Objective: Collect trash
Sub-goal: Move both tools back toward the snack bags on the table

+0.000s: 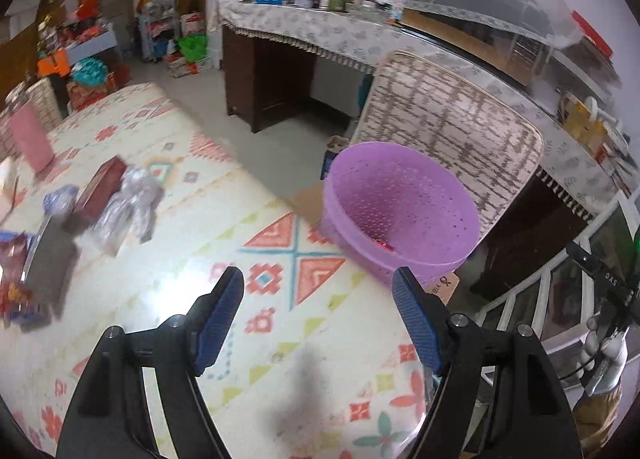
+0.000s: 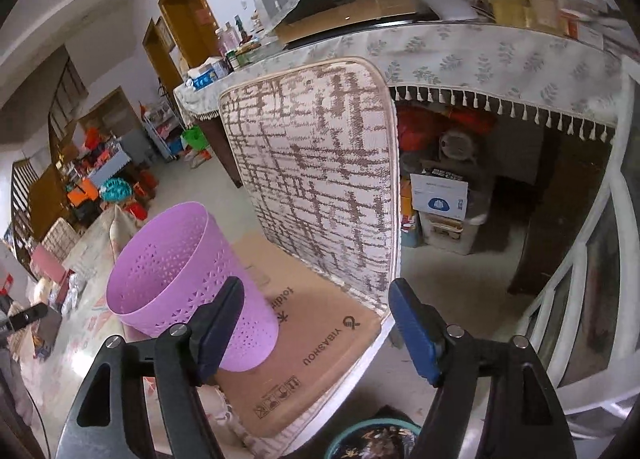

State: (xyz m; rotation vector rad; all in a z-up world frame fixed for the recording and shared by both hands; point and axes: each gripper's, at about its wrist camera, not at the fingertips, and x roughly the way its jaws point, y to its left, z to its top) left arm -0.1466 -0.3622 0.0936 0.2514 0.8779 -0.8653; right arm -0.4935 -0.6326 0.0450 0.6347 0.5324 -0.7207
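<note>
Both my left gripper [image 1: 318, 323] and right gripper [image 2: 316, 323] are hanging released and empty, while the crumpled wrappers [image 1: 128, 207] are lying ahead-left of the left one, nearer it.

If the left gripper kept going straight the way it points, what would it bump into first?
Probably the patterned table top just ahead of the open left gripper. The purple basket sits farther on and to the right; depth is unclear.
</note>
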